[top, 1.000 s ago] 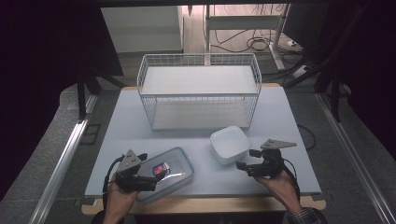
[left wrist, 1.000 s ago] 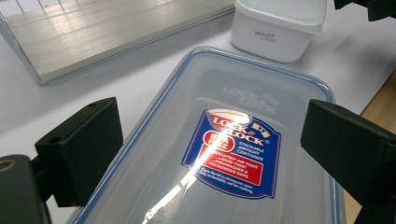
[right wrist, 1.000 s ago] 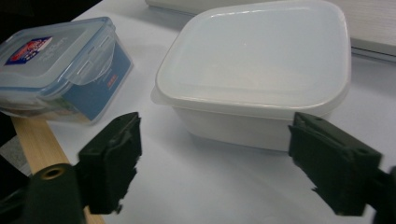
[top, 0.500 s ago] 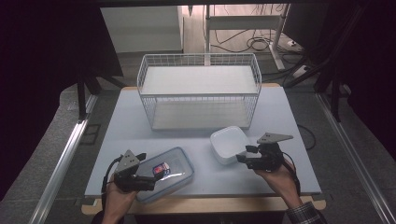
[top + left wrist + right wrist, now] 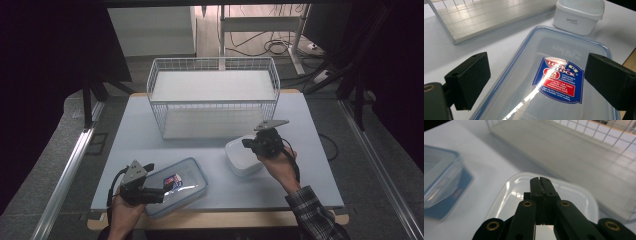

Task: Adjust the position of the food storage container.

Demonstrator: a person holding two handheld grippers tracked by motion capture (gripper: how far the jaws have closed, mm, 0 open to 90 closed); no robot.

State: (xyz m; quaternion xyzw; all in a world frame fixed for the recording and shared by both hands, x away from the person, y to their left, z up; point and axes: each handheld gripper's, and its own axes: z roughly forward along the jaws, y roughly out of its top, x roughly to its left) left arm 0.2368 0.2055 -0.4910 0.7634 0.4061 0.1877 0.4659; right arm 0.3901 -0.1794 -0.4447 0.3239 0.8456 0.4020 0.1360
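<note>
A: Nearest on the bench (image 5: pixel 150 125) lies the clear lidded box (image 5: pixel 176 186), between the spread jaws of the left hand-held gripper (image 5: pixel 161 194). How will it handle?

B: Light, stiff, slick plastic, I judge; take it by the rim.

A: Farther off?

B: The white tub (image 5: pixel 243 156) sits under the right hand-held gripper (image 5: pixel 246 143), whose jaws have just pressed together on nothing. Beyond stands the wire basket (image 5: pixel 213 95).
</note>
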